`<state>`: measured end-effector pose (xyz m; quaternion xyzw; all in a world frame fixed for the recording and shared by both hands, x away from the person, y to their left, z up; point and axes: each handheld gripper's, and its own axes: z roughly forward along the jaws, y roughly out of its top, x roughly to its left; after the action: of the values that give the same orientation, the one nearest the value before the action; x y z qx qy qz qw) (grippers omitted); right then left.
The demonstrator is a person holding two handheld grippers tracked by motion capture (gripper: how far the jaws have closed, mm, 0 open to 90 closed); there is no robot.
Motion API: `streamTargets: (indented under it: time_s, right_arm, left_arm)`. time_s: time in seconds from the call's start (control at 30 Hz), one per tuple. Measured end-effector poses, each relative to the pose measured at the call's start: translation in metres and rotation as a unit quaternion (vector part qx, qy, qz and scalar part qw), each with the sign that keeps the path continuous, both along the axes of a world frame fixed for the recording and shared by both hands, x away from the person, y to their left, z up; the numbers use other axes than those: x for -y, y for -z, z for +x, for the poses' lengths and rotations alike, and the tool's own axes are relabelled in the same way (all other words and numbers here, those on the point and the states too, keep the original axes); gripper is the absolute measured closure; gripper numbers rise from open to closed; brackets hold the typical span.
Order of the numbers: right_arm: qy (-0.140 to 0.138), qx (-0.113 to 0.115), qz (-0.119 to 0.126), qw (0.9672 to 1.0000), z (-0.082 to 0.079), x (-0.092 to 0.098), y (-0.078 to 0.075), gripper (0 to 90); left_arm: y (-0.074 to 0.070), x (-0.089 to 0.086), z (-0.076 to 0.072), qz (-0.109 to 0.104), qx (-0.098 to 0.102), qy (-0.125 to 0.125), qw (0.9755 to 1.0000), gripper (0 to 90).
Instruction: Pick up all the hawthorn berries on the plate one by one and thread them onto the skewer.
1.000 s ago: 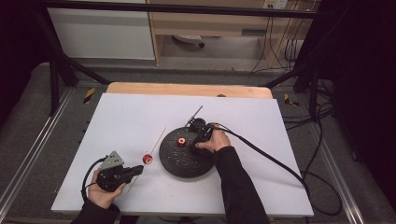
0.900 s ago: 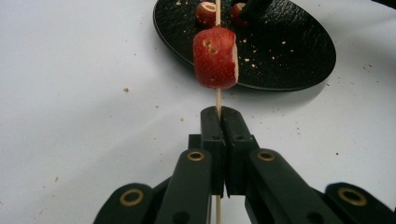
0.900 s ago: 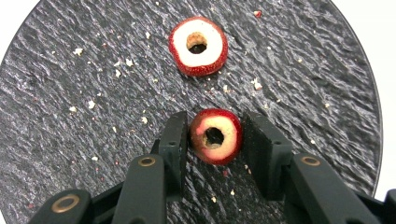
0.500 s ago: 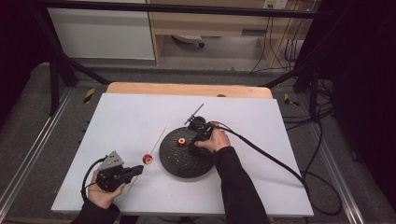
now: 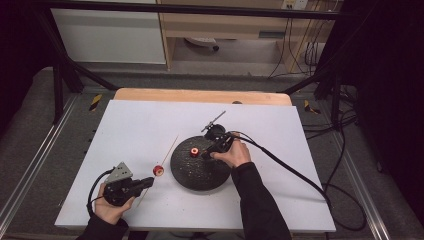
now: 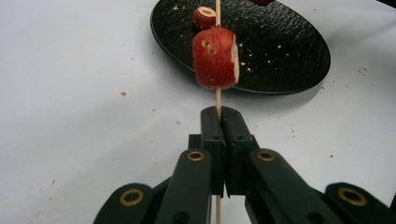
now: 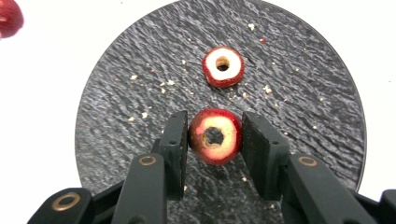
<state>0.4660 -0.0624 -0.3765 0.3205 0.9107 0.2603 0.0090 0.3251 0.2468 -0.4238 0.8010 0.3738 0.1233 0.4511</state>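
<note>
Your black plate (image 5: pixel 200 172) sits on the white worktop (image 5: pixel 280 200), right of centre, and it carries crumbs and one cored red fruit slice (image 7: pixel 223 66) lying flat with its hole up. In the right gripper view, a second cored slice (image 7: pixel 215 135) hangs above the plate, clamped between the jaws of your right gripper (image 7: pixel 215 140), whose pads press its red skin on both sides. In the high view that right gripper (image 5: pixel 206 155) is over the plate's upper right part.

Your left gripper (image 6: pixel 219 126) has its jaws together, pinched on a thin wooden skewer (image 6: pixel 217 100) that runs up between them. A third red fruit piece (image 6: pixel 215 57) is threaded on that skewer, just beyond the jaw tips. In the high view this piece (image 5: pixel 158 170) is off the plate, just beside its left rim, and the skewer (image 5: pixel 170 147) slants up and away over the worktop. Your left gripper (image 5: pixel 147 182) is near the front left of the worktop, well apart from the right one.

Count: one plate, one skewer, three fruit pieces: one on the plate, one in your right jaws, one on the skewer.
</note>
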Motion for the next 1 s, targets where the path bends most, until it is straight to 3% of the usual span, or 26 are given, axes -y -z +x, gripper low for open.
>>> streamTargets:
  time_s: [0.27, 0.4, 0.53, 0.8, 1.0]
  right_arm:
    - [0.018, 0.006, 0.045, 0.9988, -0.013, 0.013, 0.002, 62.9]
    - [0.034, 0.012, 0.08, 0.9962, -0.021, 0.02, 0.004, 63.0]
    - [0.051, 0.022, 0.12, 0.9913, -0.029, 0.026, 0.005, 62.9]
    - [0.088, 0.047, 0.203, 0.974, -0.044, 0.036, 0.007, 62.9]
    - [0.113, 0.058, 0.279, 0.9518, -0.054, 0.039, 0.012, 62.9]
  left_arm:
    - [-0.001, 0.002, -0.001, 0.0, 0.003, 0.001, 1.0, 88.4]
    - [-0.001, 0.003, -0.002, 0.0, 0.004, 0.002, 1.0, 88.4]
    - [-0.001, 0.005, -0.002, 0.001, 0.005, 0.004, 1.0, 88.4]
    - [0.0, 0.009, -0.004, 0.0, 0.008, 0.005, 0.9999, 88.4]
    - [-0.001, 0.01, -0.005, -0.002, 0.011, 0.006, 0.9999, 88.3]
